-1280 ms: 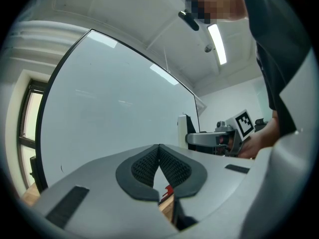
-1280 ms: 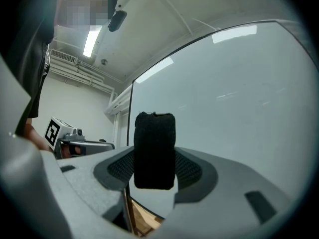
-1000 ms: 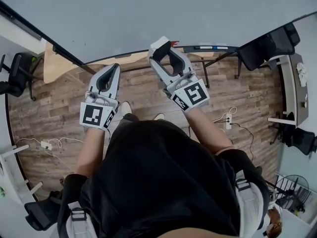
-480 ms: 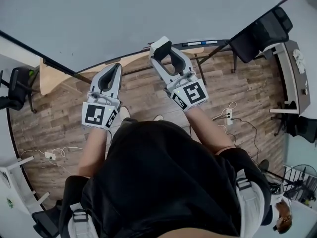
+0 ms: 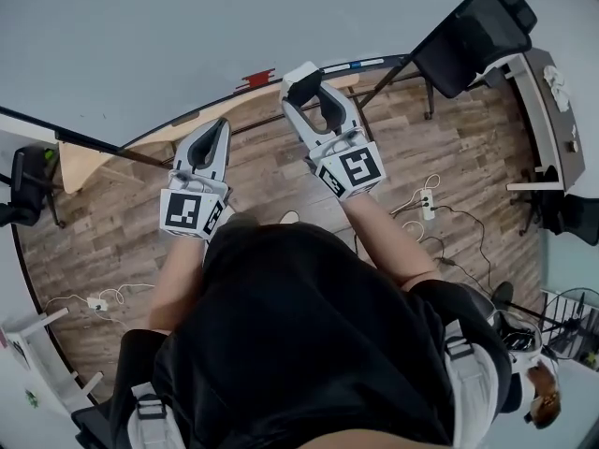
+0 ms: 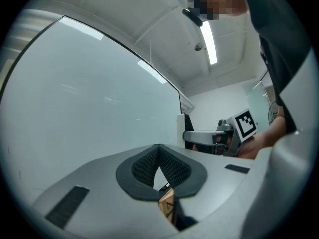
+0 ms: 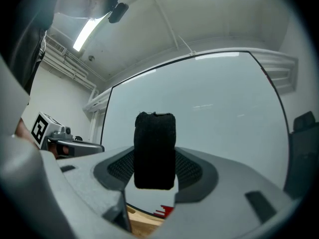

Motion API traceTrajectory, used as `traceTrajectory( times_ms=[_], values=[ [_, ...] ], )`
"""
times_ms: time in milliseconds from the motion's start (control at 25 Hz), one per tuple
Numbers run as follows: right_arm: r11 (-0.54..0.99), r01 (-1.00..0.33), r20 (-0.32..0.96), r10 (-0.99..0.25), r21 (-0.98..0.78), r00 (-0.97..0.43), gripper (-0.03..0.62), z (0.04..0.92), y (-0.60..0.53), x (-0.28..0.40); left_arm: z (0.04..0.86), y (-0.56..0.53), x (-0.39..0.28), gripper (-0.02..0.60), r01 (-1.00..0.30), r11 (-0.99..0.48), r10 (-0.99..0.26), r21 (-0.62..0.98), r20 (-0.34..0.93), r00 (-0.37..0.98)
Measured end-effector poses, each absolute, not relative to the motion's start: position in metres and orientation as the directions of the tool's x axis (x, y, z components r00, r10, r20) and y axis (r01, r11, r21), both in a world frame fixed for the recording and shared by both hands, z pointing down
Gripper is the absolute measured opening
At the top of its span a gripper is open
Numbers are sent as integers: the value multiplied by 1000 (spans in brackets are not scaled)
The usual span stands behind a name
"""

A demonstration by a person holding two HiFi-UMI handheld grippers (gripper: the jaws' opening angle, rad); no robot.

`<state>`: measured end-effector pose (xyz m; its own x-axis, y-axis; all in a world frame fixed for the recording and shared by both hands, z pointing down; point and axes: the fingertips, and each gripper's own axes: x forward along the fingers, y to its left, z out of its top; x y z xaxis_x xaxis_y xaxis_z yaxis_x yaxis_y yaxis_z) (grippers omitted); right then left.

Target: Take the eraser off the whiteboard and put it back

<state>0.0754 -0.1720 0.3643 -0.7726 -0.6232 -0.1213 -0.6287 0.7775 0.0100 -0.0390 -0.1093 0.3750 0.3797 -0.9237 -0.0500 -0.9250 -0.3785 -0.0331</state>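
Note:
The black felt eraser [image 7: 155, 151] stands upright between the pads of my right gripper [image 7: 155, 169], which is shut on it. In the head view the eraser [image 5: 301, 89] sits at the tip of the right gripper [image 5: 305, 84], close in front of the whiteboard [image 5: 281, 17]. The whiteboard [image 7: 214, 103] fills the right gripper view behind the eraser. My left gripper [image 5: 211, 137] is level beside the right one, a little lower in the head view. Its pads meet at the tip with nothing between them [image 6: 159, 159]. The whiteboard [image 6: 84, 98] lies just ahead of it.
A red object [image 5: 257, 78] and markers [image 5: 367, 64] lie on the board's ledge. A black chair [image 5: 468, 36] stands at the right, a wooden table [image 5: 80, 162] at the left. Power strips with cables [image 5: 421, 209] lie on the wood floor.
Both grippers have travelled sideways along the whiteboard together with the person. The eraser stays gripped in the right jaws. The red object on the ledge has come into view.

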Motion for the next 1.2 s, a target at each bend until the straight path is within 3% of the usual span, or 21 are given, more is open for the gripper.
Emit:
traceTrajectory(
  times_ms=[320, 1200],
  values=[
    [737, -676, -129, -670, 6, -731, 225, 379, -203, 94, 384, -145, -5, -5, -897, -440, -896, -35, -53, 442],
    [630, -777, -26, -776, 0, -630, 225, 434, -329, 70, 404, -272, -8, -5, -817, -576, -817, -3, -41, 576]
  ],
)
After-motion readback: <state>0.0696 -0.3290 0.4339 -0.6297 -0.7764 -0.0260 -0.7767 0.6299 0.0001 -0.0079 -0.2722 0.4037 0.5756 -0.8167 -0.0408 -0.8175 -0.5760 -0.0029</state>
